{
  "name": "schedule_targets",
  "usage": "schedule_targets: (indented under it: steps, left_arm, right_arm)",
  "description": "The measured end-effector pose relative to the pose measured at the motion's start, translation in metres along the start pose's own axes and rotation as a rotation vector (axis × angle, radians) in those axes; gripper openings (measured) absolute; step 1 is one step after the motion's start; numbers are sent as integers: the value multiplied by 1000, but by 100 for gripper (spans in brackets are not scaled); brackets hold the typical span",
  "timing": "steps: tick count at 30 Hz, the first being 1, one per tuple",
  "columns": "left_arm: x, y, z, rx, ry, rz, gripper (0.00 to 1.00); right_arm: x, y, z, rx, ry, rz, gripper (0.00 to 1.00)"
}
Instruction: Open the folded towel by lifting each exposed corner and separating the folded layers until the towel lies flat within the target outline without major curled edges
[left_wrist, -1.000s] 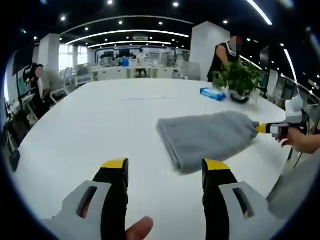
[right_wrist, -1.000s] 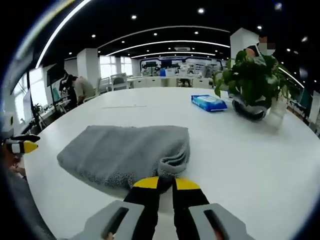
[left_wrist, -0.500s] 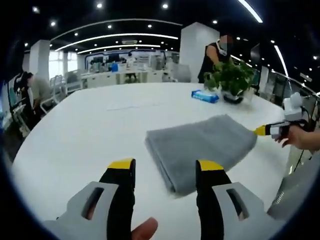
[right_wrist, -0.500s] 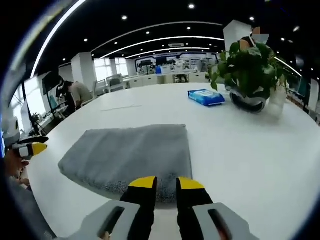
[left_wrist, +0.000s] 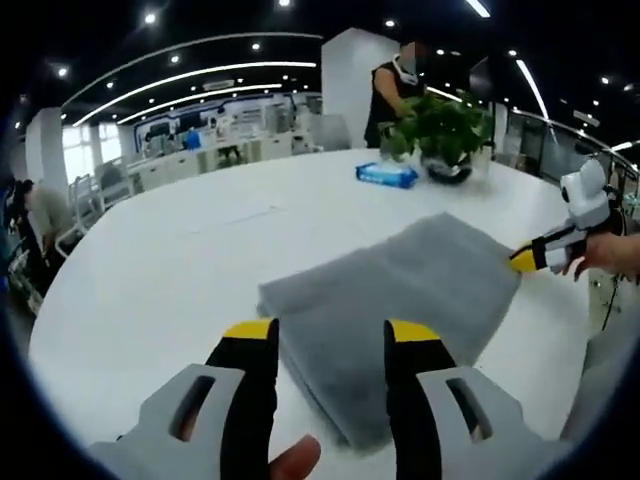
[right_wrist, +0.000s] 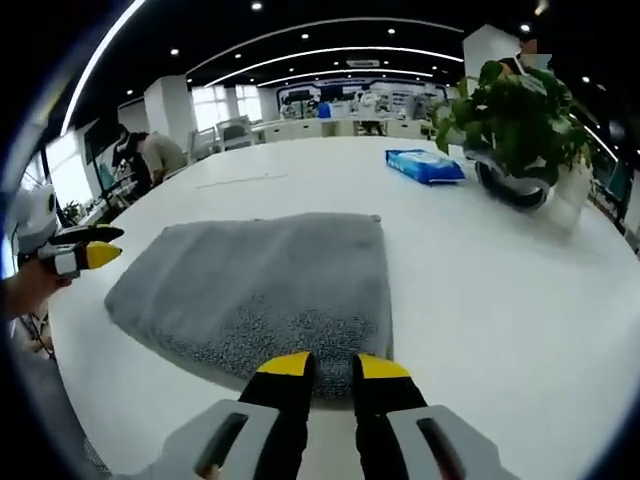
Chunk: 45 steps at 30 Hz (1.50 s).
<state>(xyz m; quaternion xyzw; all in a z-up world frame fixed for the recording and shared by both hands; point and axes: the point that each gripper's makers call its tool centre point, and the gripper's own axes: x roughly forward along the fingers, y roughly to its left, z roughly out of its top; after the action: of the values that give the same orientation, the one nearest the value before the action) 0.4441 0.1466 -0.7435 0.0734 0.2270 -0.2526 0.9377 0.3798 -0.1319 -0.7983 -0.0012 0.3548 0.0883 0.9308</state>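
Note:
A grey towel (left_wrist: 400, 285) lies folded and flat on the white table (left_wrist: 150, 270). My left gripper (left_wrist: 330, 335) is open, and the towel's near corner sits between its yellow-tipped jaws. In the right gripper view the towel (right_wrist: 260, 285) spreads out ahead, and my right gripper (right_wrist: 333, 366) is shut on its near edge with only a narrow gap between the jaws. From the left gripper view, the right gripper (left_wrist: 535, 258) touches the towel's far right corner. The left gripper (right_wrist: 85, 255) appears at the left of the right gripper view, held by a hand.
A potted plant (right_wrist: 520, 120) and a blue pack of wipes (right_wrist: 425, 165) stand on the table beyond the towel. A person (left_wrist: 395, 85) stands behind the plant. Another person (right_wrist: 150, 155) sits at the far left edge. Bare table (right_wrist: 500, 300) surrounds the towel.
The towel edge that my right gripper held bunched and raised now lies flat. My left gripper has moved in, so the towel's corner sits between its jaws.

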Motion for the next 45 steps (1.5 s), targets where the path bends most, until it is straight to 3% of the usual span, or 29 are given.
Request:
schedule_targets:
  steps: [6,13,18,24,37,45]
  left_arm:
    - [20,5,-13,23,63,-20,38]
    - [28,-2,-31,50,118,-47,36]
    - [30,-1,-36,48,101,-58,33]
    - [32,-2,-39,44,94,-72,31]
    - [22,-5,-46,24,138,-37,29]
    - [3,-10,-57,2,174,-13,28]
  right_arm:
    - [1,-1,-2,-58,24,-18,13]
    - [2,-2,-2,-42,56,-11,13]
    - [4,-1,-2,-53,115,-2,12]
    - [4,-3,-3,-44,142,29,11]
    - [12,-2,1,-111,281,127,9]
    - [25,1,10,-242,319,139,9]
